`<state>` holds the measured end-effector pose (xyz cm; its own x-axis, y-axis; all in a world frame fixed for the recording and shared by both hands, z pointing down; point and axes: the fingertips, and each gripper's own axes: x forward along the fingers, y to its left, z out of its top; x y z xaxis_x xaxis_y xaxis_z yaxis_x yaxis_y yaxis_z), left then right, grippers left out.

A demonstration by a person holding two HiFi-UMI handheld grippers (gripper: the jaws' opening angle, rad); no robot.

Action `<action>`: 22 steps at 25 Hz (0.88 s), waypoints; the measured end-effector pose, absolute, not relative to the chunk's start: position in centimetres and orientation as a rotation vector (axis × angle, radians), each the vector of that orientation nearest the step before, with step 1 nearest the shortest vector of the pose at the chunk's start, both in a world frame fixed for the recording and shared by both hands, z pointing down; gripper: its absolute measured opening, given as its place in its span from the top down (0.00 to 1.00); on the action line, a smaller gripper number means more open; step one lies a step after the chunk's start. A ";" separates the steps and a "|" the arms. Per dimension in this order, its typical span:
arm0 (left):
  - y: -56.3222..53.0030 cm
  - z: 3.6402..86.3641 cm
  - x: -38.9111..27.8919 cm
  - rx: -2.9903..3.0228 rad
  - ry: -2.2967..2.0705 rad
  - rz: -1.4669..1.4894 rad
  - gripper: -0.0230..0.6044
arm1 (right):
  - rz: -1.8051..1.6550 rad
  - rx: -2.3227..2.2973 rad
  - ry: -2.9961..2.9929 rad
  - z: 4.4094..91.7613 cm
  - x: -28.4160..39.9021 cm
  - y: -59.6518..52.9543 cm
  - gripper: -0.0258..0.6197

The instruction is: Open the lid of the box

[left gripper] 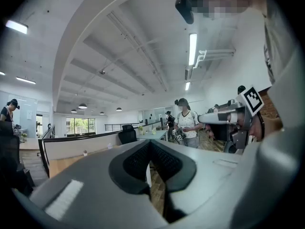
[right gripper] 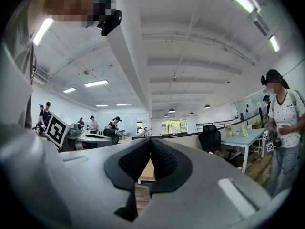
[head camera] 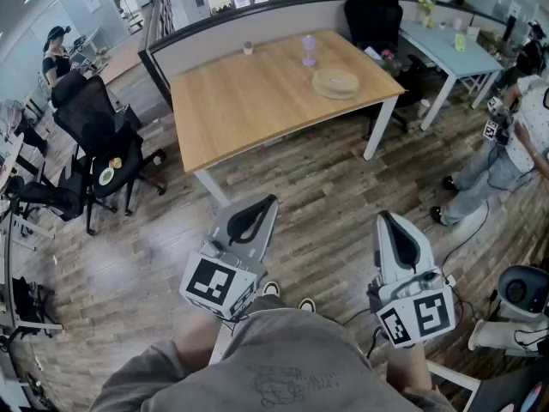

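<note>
Grippers: I hold both level and close to my body, over the plank floor at the near side, well apart from the table.
Left gripper: jaws pressed together, nothing between them.
Right gripper: jaws pressed together too, empty.
Box: round, tan and shallow, standing on the wooden table near its far right corner; neither gripper is anywhere near it.
Lid: too small in my view to tell how it sits on the box.
Purple cup: upright on the table, just beyond the box and a little to its left, not touching it.
Small pot: at the table's far edge, left of the cup.
Black chair: on the floor left of the table.
Person: standing at the right, near a pale blue desk.
</note>
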<state>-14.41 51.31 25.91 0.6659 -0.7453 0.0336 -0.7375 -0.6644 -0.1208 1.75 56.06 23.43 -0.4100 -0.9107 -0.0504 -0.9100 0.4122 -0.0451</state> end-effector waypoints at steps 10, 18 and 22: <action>51.1 26.3 -13.3 -2.781 1.257 -0.132 0.96 | -0.021 -1.675 2.594 24.0 3.5 55.3 0.94; 50.3 27.1 -12.2 -2.767 1.305 -0.169 0.61 | -0.020 -1.674 2.614 24.9 4.7 54.8 0.94; 49.8 27.3 -11.6 -2.760 1.307 -0.184 0.53 | -0.038 -1.669 2.610 25.4 5.5 54.5 0.94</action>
